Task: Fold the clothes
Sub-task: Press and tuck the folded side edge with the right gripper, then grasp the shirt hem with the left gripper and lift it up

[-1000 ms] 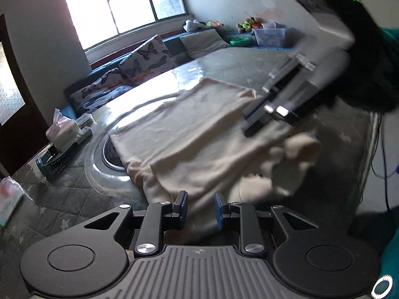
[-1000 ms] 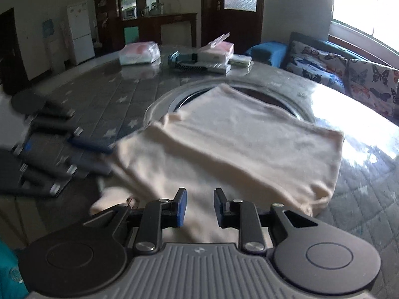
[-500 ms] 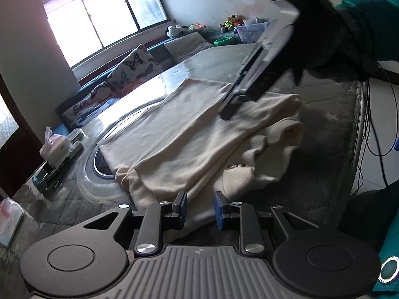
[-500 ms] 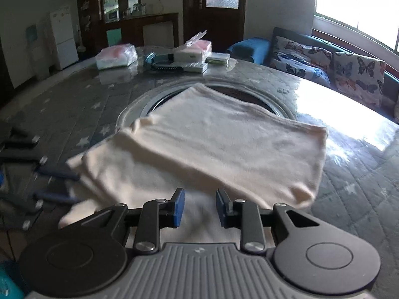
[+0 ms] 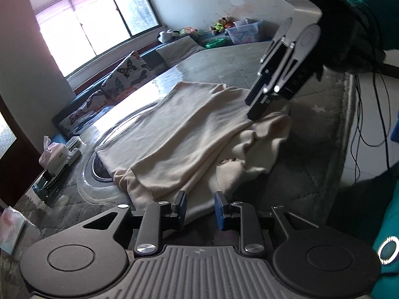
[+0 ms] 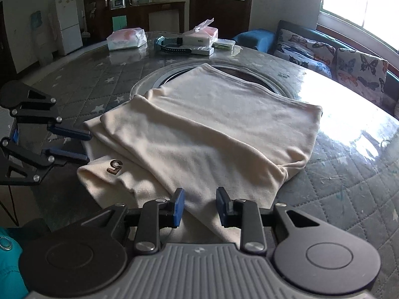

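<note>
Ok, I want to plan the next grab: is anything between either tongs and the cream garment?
Nothing visible. The left tongs hang open right at the cream garment edge near its brown patch; the right tongs are open just above its near edge. The tissue packs sit far across the table.

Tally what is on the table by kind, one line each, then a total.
Cream garment: 1
Tissue box: 1
Soft tissue pack: 1
Dark basket: 1
Total: 4; small flat items beside the tissue box are too unclear to count.
</note>
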The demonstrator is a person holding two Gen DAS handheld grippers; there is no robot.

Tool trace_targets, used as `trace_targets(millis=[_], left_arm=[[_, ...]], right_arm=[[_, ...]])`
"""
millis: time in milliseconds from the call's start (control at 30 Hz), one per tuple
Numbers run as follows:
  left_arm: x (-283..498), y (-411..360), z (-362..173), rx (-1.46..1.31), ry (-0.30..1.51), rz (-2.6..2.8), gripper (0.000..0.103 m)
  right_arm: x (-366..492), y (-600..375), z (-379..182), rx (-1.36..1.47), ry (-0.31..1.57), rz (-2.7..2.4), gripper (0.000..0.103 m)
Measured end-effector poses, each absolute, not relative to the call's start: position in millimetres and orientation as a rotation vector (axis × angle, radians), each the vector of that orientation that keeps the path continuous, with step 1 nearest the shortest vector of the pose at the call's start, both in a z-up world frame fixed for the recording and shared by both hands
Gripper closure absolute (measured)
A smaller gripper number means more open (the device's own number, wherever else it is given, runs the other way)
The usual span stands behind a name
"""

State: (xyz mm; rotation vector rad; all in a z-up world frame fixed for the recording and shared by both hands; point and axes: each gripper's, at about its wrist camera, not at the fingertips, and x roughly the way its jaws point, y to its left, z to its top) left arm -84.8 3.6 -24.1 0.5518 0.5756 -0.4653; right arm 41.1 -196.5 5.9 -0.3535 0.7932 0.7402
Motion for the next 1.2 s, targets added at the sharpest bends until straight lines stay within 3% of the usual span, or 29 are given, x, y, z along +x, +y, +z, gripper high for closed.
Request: trace_targets(millis=[67, 367, 567, 867, 1033, 1200], left_arm=[[-87.8, 1.0, -25.2, 0.564, 0.571, -0.482, 0.065], [-92.1, -20.0, -32.6, 0.618, 0.492, -0.511, 0.067], [-85.1, -18.0, -23.3, 0.550, 0.466, -0.498, 0.091], [-46.6, -0.7, 3.4, 0.354, 0.494, -0.440, 0.095], [-35.3, 2.4, 7.1, 0.317, 0.509, -0.442, 0.095], [-34.3, 5.7, 5.0, 0.306, 0.524, -0.437, 0.095]], right_arm=[[40.2, -198.1, 8.2, -0.351, 0.787, 0.738, 0.076], [31.1, -212.3, 17.9, -0.362, 0.766, 0.709, 0.069], [19.3, -222.0, 25.8, -0.411, 0.737, 0.712, 0.066], [-1.5, -214.8, 19.7, -0.567, 0.680, 0.801, 0.048], [3.9, -201.5, 7.4, -0.590, 0.638, 0.813, 0.048], [19.4, -187.9, -2.5, -0.560, 0.628, 0.829, 0.058]])
